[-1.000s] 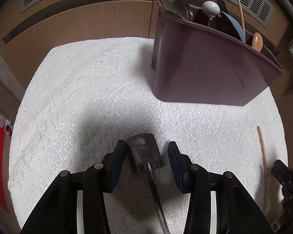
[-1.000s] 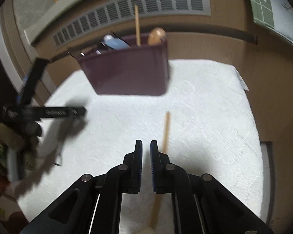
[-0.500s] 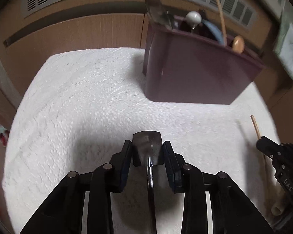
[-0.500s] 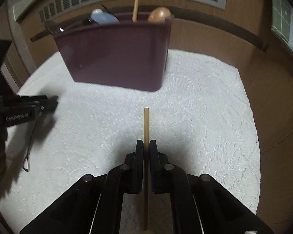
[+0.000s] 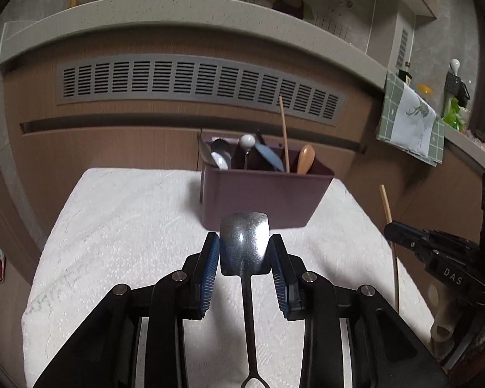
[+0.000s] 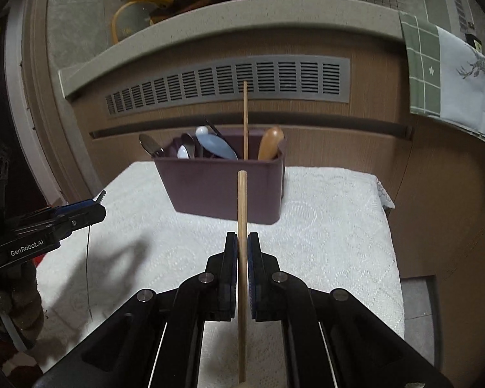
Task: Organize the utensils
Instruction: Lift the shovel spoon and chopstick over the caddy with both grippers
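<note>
At the lower centre of the left wrist view, a dark metal spoon with a squared, flat-ended bowl sits clamped between the blue pads of the left gripper, its thin handle running down to the bottom edge of the frame. The bowl is raised above the white lace tablecloth and overlaps the front wall of the maroon utensil bin behind it. In the right wrist view, the right gripper is pressed tight on a wooden chopstick that stands nearly vertical through the middle of the frame, its blunt tip reaching up across the front of the bin. The bin sits at the far edge of the cloth and holds a second chopstick standing upright, a wooden-handled piece at its right end, a pale blue spoon and several metal spoons toward its left. At the right edge of the left view the other tool appears from the side, with its chopstick rising from it. At the left edge of the right view the left tool shows side-on, marked "GenRobot.AI", with the spoon's handle hanging below it as a thin dark line. Behind the table runs a wooden cabinet front with a long grey vent grille, and a green checked cloth hangs at the upper right.
</note>
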A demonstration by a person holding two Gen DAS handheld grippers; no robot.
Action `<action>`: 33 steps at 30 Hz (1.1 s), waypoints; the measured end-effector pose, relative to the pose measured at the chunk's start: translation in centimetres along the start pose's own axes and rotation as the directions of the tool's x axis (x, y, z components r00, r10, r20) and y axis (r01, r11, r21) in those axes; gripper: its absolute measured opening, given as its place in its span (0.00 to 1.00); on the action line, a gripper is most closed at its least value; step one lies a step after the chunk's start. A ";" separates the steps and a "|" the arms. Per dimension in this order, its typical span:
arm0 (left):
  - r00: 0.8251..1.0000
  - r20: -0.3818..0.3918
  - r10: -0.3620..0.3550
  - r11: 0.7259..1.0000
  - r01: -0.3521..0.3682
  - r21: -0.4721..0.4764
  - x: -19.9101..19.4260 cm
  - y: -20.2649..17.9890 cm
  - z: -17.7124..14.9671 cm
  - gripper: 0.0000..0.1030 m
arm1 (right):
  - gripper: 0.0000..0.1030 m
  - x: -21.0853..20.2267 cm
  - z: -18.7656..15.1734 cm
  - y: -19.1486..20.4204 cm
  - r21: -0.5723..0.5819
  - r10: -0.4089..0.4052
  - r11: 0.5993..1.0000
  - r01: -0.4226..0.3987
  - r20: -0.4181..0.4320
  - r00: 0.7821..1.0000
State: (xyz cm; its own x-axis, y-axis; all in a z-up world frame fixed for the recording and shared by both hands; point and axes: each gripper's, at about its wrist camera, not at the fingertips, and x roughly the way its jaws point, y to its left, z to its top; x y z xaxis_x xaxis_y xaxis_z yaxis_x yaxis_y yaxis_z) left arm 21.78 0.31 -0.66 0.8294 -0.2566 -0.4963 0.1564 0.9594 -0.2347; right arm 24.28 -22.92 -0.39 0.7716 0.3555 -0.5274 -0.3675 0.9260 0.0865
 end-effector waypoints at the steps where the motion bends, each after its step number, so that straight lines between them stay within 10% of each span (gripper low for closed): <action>1: 1.000 0.010 -0.002 1.000 0.002 0.000 0.0 0.0 0.3 0.32 | 0.06 0.0 0.1 0.0 0.005 0.002 1.000 -0.002 0.004 1.000; 8: 0.965 0.245 -0.092 0.996 0.088 0.025 -2.8 -1.3 8.5 0.32 | 0.06 -1.8 5.4 0.0 0.012 0.004 1.000 -0.006 0.133 0.991; 15: 0.859 0.507 -0.066 0.998 0.048 0.048 -1.5 -1.8 15.0 0.32 | 0.06 -5.3 16.1 0.5 -0.043 0.034 0.999 -0.015 0.478 0.878; 18: 0.878 0.477 -0.030 0.999 0.018 0.029 1.9 -0.8 15.4 0.32 | 0.06 -3.1 17.0 0.5 -0.053 0.032 0.999 -0.005 0.530 0.847; 33: 0.915 0.404 -0.001 0.999 -0.017 0.041 12.0 0.5 13.7 0.32 | 0.06 9.5 16.0 -2.5 0.016 0.019 0.999 -0.028 0.409 0.912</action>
State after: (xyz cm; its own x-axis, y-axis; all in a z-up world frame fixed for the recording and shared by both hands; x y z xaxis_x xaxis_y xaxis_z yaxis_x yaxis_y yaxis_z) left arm 39.16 -0.66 4.74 0.9752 -0.1885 -0.1157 0.1644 0.9677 -0.1913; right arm 40.81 -19.81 7.91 0.9092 0.3944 -0.1338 -0.3810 0.9174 0.1149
